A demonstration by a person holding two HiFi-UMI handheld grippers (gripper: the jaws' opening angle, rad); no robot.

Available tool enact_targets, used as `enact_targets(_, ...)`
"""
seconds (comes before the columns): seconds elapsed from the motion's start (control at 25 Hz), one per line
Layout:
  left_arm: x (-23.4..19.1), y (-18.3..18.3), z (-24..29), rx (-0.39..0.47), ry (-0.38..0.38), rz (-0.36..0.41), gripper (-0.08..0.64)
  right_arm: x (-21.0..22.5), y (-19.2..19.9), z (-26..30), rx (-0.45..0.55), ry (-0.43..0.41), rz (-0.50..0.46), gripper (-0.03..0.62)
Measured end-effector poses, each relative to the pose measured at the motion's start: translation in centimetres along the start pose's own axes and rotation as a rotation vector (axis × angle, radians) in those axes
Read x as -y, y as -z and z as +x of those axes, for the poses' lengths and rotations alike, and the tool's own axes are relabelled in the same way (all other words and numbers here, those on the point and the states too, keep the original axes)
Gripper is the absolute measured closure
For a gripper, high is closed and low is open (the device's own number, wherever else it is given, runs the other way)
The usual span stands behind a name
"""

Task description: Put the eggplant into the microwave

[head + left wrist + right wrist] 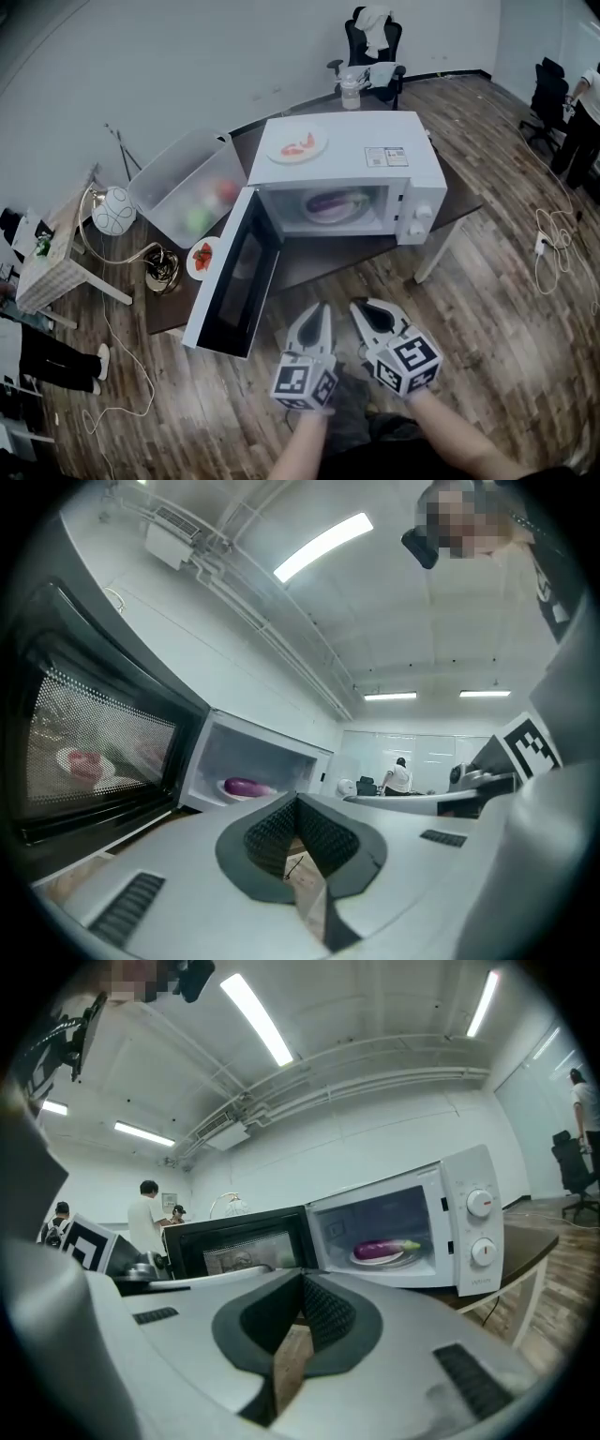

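A purple eggplant point(330, 201) lies on a white plate point(315, 212) inside the white microwave point(349, 150); I see the eggplant point(384, 1249) in the right gripper view and the eggplant point(242, 786) in the left gripper view too. The microwave door point(232, 283) hangs wide open to the left. My left gripper point(319, 317) and right gripper point(362, 310) are side by side in front of the table, well short of the microwave. Both are shut with nothing between their pads.
On top of the microwave sits a plate of red food point(297, 145). A clear plastic bin point(187, 187) with produce stands left of it, and a small plate of red fruit point(202, 257) lies by the door. Cables trail across the wooden floor point(487, 309). People stand in the background.
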State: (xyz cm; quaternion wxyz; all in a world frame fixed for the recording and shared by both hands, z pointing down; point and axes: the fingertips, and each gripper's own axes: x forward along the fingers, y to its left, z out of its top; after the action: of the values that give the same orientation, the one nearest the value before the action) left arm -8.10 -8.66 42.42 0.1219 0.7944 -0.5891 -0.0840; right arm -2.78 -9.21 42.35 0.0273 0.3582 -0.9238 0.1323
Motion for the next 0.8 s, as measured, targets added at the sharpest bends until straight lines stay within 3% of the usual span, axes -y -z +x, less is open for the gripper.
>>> enact_targets(0.4,0.7,-1.2,-3.5,0.022,-0.019,-0.027,0.561,-2.6,-0.3,-3.3,-0.001,-0.038,-0.018,0.595)
enact_targets(0.8,2.3,-3.5,-4.3,0.035,0.001,0.021,0.561,-3.9,-2.9,-4.4,0.049,-0.071,-0.032,0.595)
